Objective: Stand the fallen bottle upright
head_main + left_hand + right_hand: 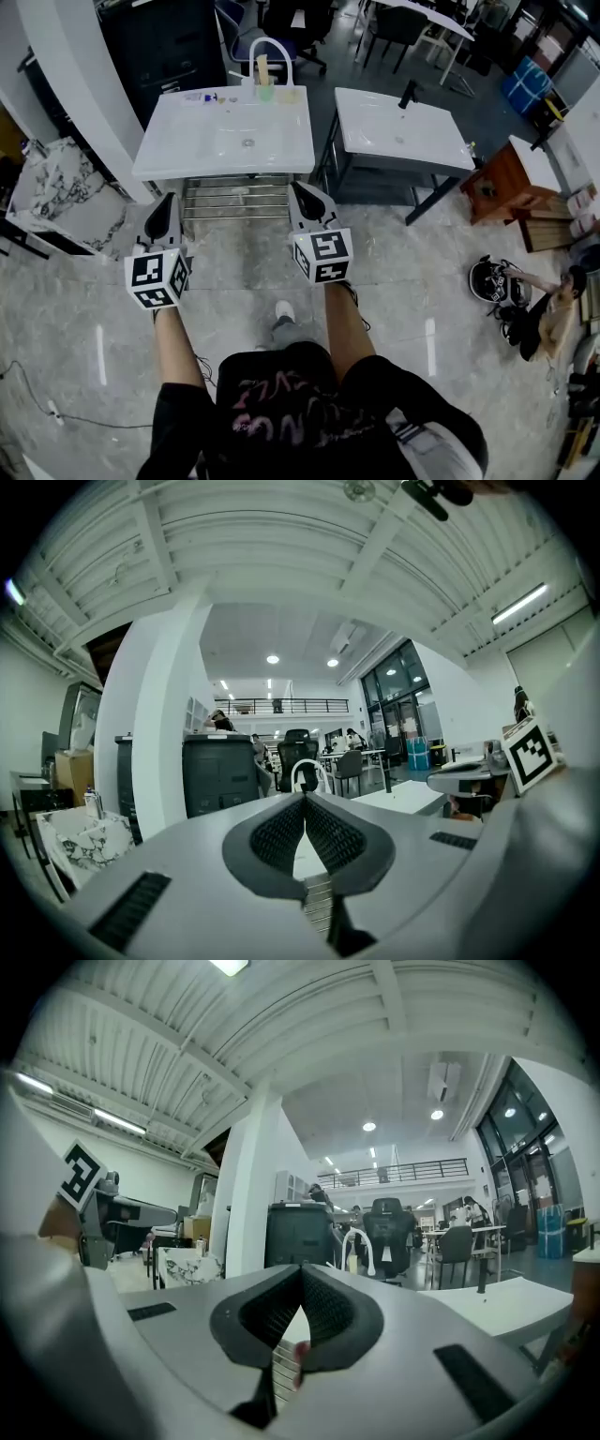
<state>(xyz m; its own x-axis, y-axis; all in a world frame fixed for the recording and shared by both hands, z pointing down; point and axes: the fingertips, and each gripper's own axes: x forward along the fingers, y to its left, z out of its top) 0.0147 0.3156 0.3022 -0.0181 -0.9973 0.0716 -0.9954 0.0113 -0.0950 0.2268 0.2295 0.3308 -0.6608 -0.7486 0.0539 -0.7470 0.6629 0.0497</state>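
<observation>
1. Grey marbled floor [234, 272] runs under two white basins on metal stands, with dark office chairs [398, 23] behind them.
2. The left gripper [305, 797] has its jaws pressed together at the tips, with nothing between the ribbed pads.
3. The right gripper [302, 1267] has its jaws meeting at the tips in the same way, and it grips nothing.
4. Both grippers are held level and side by side, short of the front edge of the left basin [187, 150]. The rail rack [234, 199] under that basin shows between them.
5. The bottle [199, 97] lies on its side on the back ledge of the left basin, left of the white arched tap [272, 45] and well apart from both grippers. It is small and pale with a blue part; more cannot be made out.
6. Counted on that ledge:
   - one fallen bottle
   - one small round thing [225, 96] just right of it
   - one upright greenish container [265, 86] under the tap's arch
   - one pale thing [287, 94] beside that container
7. The left basin's bowl shows its drain [247, 142], and the small things all sit on the back ledge. The right basin [394, 141] carries one black tap [409, 92] at its back edge.
</observation>
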